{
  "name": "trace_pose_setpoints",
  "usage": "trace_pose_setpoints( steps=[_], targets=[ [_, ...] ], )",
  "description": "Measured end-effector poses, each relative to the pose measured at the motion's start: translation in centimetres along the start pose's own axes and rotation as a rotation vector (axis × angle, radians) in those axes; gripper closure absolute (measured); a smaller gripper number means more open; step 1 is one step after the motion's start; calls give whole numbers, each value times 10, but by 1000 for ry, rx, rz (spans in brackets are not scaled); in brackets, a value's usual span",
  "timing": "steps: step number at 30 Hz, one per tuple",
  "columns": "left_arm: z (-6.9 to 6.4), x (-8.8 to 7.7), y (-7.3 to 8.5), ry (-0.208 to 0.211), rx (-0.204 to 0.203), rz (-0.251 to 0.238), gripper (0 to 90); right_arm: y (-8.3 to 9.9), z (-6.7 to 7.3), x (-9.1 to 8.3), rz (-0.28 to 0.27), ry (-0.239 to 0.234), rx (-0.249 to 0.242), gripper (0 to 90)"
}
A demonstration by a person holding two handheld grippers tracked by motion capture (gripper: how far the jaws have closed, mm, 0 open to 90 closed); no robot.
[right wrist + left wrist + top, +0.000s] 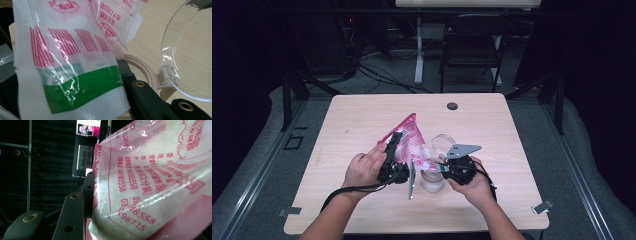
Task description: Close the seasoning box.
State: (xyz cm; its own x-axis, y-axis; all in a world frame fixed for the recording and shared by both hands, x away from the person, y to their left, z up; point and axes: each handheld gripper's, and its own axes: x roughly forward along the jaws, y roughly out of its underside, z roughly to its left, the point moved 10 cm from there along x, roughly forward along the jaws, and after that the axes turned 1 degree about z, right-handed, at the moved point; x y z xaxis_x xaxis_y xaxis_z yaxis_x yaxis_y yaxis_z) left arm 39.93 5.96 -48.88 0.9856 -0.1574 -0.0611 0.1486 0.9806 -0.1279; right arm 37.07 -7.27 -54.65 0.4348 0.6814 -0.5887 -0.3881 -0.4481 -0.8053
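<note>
From the high view I see my left gripper [395, 150] clamped on the pink-and-clear bag [408, 136], which stands tilted above the middle of the table [362, 115], its top corner pointing away from me. My right gripper [443, 169] sits just beside it, over a small beige container [432, 181] whose clear hinged lid [443, 143] stands open behind it. That view is too far off to show what my right jaws are doing. The right gripper view fills this in: the lower edge of the bag [75, 82], with red bars and a green band, lies pinched against my black jaw, right above the container's beige rim [145, 68], with the clear lid [190, 50] tipped up at the right. So my right jaws are clenched on the bag's edge. The left gripper view shows what neither of the others does: white grains packed inside the bag [150, 182] behind red printing, pressed up against my jaw.
</note>
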Motion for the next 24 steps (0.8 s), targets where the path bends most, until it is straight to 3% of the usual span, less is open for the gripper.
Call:
trace_pose_setpoints(
  steps=[5,18,24],
  targets=[
    [1,1,-2,-6,13,-11,623,0,0,0,3,4,-3,900],
    [0,1,-1,23,44,-1,623,1,0,-1,5,6,-4,900],
    [3,1,-3,9,57,-14,623,0,0,-1,3,5,-3,900]
  ],
)
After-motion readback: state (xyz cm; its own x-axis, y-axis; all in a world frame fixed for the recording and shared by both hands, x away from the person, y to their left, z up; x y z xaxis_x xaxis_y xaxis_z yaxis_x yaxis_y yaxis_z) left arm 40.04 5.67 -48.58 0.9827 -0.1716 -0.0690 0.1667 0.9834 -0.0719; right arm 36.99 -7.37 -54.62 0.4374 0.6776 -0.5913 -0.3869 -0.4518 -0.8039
